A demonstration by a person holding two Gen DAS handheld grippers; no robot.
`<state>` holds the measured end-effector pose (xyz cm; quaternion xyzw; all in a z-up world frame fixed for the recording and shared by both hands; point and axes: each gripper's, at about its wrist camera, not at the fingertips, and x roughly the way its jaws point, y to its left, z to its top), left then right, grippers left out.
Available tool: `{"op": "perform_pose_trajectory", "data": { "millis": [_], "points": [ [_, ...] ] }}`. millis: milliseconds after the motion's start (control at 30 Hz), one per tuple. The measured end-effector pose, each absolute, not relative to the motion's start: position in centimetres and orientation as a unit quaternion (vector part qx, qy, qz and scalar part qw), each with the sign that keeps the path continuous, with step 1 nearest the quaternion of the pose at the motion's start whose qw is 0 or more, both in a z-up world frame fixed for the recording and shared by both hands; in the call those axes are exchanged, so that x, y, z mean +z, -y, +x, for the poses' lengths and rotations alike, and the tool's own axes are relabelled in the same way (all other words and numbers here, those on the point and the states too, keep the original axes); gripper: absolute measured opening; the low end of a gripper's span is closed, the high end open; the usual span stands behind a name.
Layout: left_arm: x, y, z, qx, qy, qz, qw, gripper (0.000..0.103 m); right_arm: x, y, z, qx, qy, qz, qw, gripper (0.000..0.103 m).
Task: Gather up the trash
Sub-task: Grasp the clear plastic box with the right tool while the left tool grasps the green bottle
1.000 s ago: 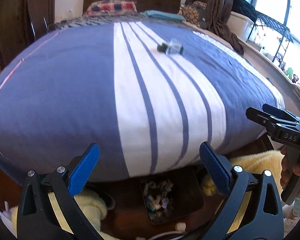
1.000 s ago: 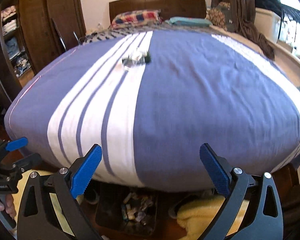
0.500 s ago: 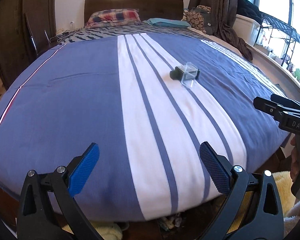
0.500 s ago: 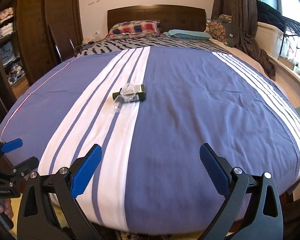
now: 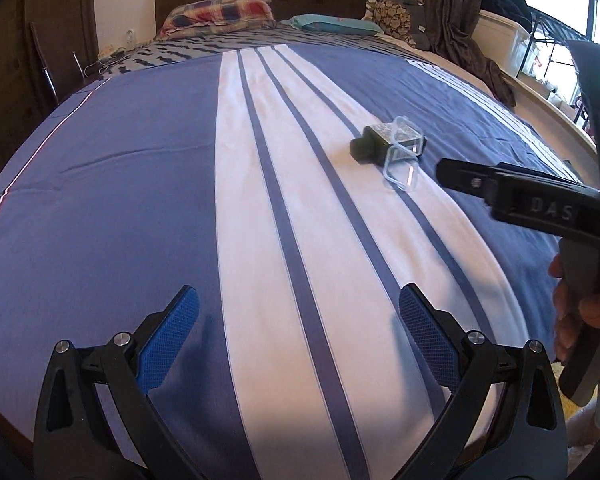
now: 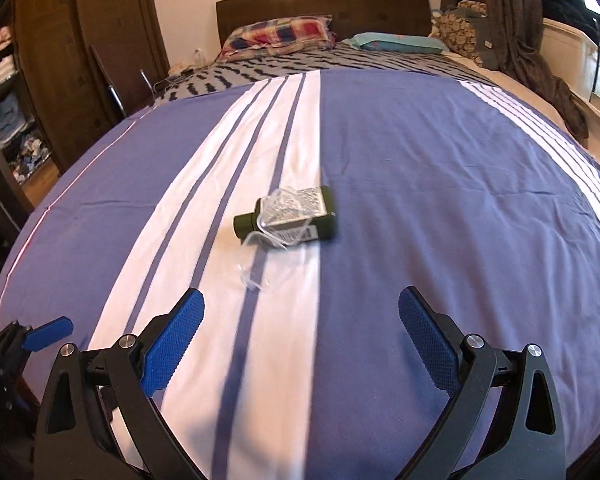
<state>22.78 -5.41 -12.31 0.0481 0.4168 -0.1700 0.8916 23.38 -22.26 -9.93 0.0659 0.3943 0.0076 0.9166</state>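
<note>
A dark green bottle (image 6: 292, 220) lies on its side in the middle of the blue and white striped bedspread (image 6: 440, 200), with a clear plastic container (image 6: 274, 258) against its near side. Both show in the left wrist view too: the bottle (image 5: 366, 146) and the clear container (image 5: 402, 162). My right gripper (image 6: 300, 332) is open and empty, hovering over the bed just short of them. My left gripper (image 5: 298, 326) is open and empty over the bed's near left part. The right gripper's body (image 5: 540, 204) shows at the right of the left wrist view.
Pillows (image 6: 278, 34) and a dark headboard (image 6: 320, 4) are at the far end. A wooden wardrobe (image 6: 80, 40) stands left of the bed. A brown curtain (image 6: 512, 20) and a window ledge are on the right.
Both grippers have risen from below the bed's foot edge and moved forward over the bedspread. The bottle and container now look much closer. Both grippers stayed open.
</note>
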Motion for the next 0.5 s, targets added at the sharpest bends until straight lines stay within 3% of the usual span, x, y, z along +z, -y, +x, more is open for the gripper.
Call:
{"op": "perform_pose_trajectory", "data": {
  "millis": [200, 400, 500],
  "points": [
    [-12.7, 5.4, 24.9, -0.166, -0.421, 0.055, 0.89, 0.095, -11.2, 21.1, 26.9, 0.014, -0.416, 0.069, 0.907, 0.088],
    [-12.8, 5.7, 26.0, -0.168, -0.422, 0.055, 0.889, 0.095, -12.3, 20.6, 29.3, 0.015, -0.435, 0.078, 0.897, 0.065],
    [-12.8, 6.3, 26.4, -0.171, -0.421, 0.057, 0.889, 0.095, -12.5, 20.1, 29.6, 0.017, -0.44, 0.068, 0.895, 0.046]
  ]
}}
